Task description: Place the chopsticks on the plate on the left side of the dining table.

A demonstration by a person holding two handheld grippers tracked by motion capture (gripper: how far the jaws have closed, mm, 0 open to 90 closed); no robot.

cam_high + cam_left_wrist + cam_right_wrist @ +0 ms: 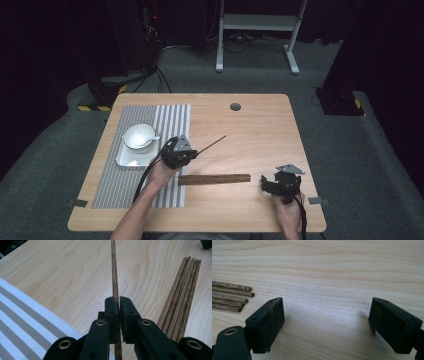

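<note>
Left gripper (118, 306) clamps one wooden chopstick (114, 275), which projects forward past its jaws. Right gripper (325, 322) rests with jaws spread wide, the chopstick bundle (230, 296) lying just to its left on the table (337, 270).

One dark wooden chopstick (211, 145) is clamped btwn the jaws of the left gripper (179, 151), lifted off the wooden table (260, 125), tip angled up and away to the right; in the left gripper view it runs straight up through the closed pads. The remaining chopsticks (214, 178) lie flat in a tight bundle, side by side, parallel to the near edge, just right of the striped placemat (172, 117), approx mid-table; blunt ends roughly aligned in the right gripper view (244, 297).
</note>
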